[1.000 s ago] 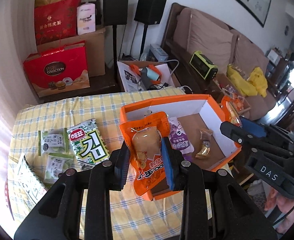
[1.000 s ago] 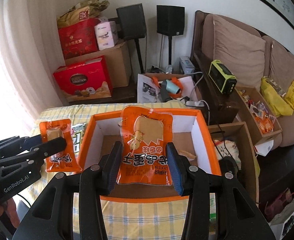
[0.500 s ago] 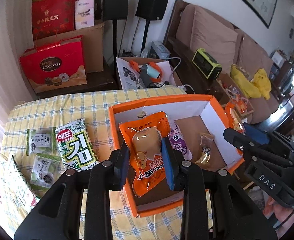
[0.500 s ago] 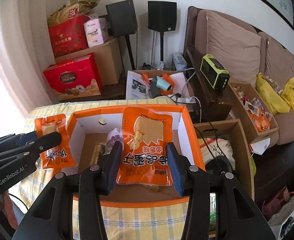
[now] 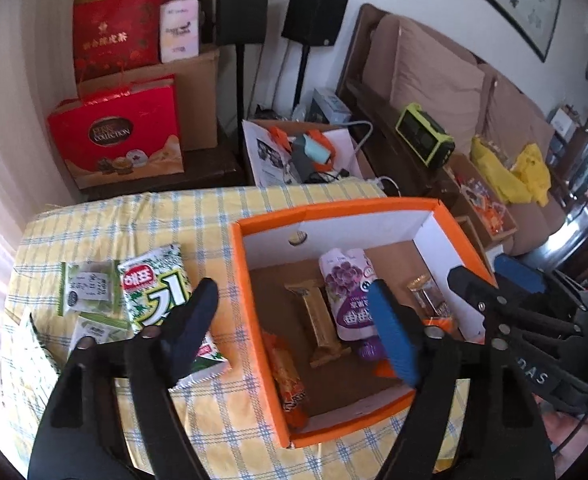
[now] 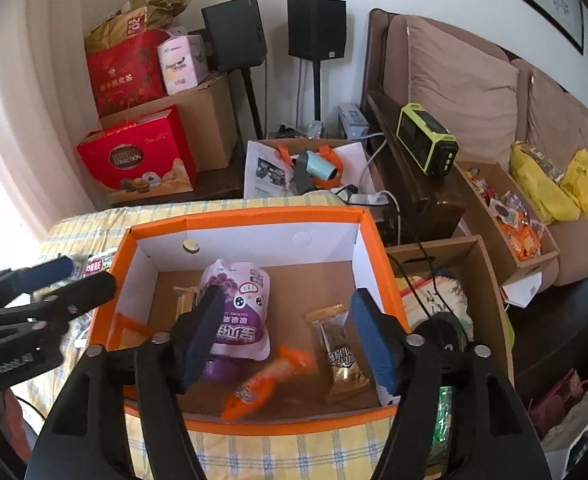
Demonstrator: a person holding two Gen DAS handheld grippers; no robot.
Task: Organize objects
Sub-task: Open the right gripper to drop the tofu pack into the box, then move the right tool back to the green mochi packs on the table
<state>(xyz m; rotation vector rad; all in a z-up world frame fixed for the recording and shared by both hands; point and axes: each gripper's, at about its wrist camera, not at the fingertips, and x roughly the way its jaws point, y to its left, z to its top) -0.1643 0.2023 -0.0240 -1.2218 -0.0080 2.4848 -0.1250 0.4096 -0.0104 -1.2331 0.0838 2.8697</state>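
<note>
An orange box (image 5: 254, 296) (image 6: 378, 248) with white walls sits on the yellow checked tablecloth. Inside lie a purple pouch (image 5: 346, 292) (image 6: 240, 312), a gold bar (image 5: 318, 320), a small gold packet (image 6: 336, 340) and two orange snack packets. One orange packet (image 5: 288, 376) rests against the box's left wall. The other (image 6: 266, 380) is blurred near the box's front. My left gripper (image 5: 294, 320) is open and empty above the box's left wall. My right gripper (image 6: 286, 332) is open and empty over the box.
A green seaweed packet (image 5: 158, 292) and small green tea packets (image 5: 88, 292) lie on the cloth left of the box. A brown carton (image 6: 454, 280) stands right of the table. Red gift bags, speakers and a sofa stand behind.
Both grippers opened and let go of their orange snack packets, which dropped into the box. Both grippers now stand empty above it.
</note>
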